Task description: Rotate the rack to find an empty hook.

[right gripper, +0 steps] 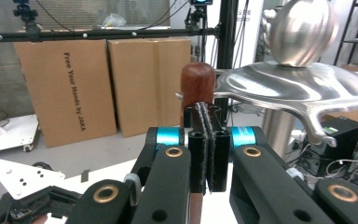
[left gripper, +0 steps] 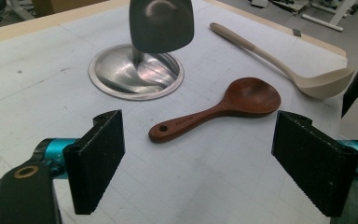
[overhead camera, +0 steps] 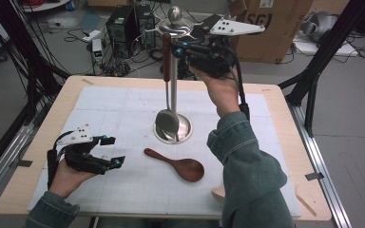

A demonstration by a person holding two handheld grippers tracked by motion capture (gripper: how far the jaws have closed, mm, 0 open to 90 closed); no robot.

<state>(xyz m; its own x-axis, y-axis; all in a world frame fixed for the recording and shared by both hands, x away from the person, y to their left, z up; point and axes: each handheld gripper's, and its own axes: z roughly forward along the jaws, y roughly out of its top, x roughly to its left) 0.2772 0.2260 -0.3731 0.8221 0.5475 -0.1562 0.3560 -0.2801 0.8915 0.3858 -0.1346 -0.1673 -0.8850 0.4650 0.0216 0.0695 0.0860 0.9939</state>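
A steel utensil stand (overhead camera: 174, 90) rises from a round base (overhead camera: 185, 135) at the mat's middle. Beside its post a metal spatula (overhead camera: 166, 121) hangs by a wooden handle (overhead camera: 167, 57). My right gripper (overhead camera: 176, 47) is raised level with the stand's top. Its jaws are shut pad to pad (right gripper: 207, 116), with the handle's rounded end (right gripper: 198, 81) just behind them and the hook plate (right gripper: 298, 84) to the right. My left gripper (overhead camera: 115, 151) rests open on the mat at the left. Its wide jaws (left gripper: 198, 154) face a dark wooden spoon (left gripper: 223, 107) lying flat.
A beige ladle (left gripper: 284, 65) lies beyond the wooden spoon near the table's front right, partly under the right sleeve (overhead camera: 247, 161). A white gridded mat (overhead camera: 123, 104) covers the table. Cardboard boxes (overhead camera: 275, 28), computer towers (overhead camera: 123, 23) and cables sit on the floor behind.
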